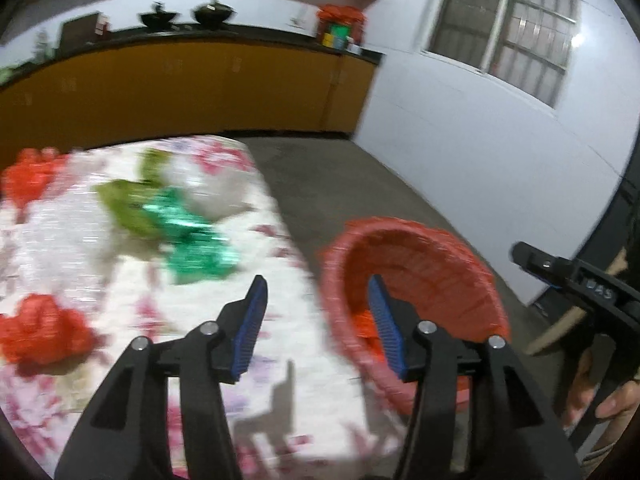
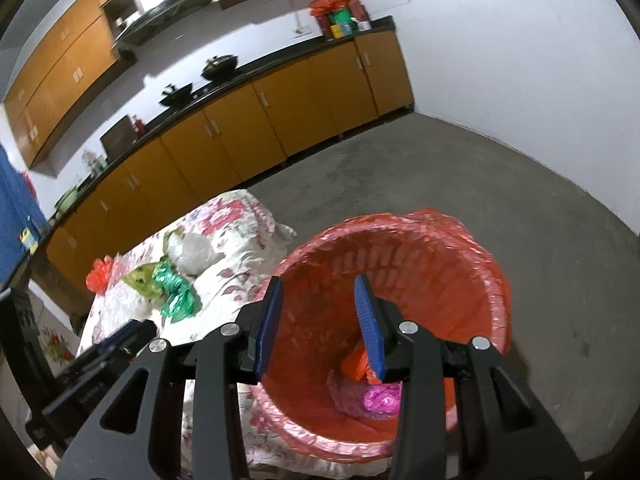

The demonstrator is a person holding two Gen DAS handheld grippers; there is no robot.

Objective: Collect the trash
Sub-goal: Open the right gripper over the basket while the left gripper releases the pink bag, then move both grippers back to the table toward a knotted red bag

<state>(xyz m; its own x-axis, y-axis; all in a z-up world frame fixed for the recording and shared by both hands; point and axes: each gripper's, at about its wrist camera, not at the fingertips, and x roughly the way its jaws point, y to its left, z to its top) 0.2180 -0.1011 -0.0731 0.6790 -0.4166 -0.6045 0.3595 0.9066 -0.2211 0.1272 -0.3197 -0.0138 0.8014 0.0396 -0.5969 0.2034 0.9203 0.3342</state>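
Here both the left tool [image 1: 318, 294] and right tool [image 2: 318, 300] gape wide, holding nothing.

Both views face the counter [image 1: 240, 36], sharing the bin [image 2: 400, 320].

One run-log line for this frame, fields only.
left gripper: open, empty | right gripper: open, over red bin | bin: pink wad | table: green wrapper

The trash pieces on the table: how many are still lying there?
5 visible: a red wad near the front, another red one at the far end, and a green foil, an olive bag and a white bag clustered mid-table. More may be hidden.
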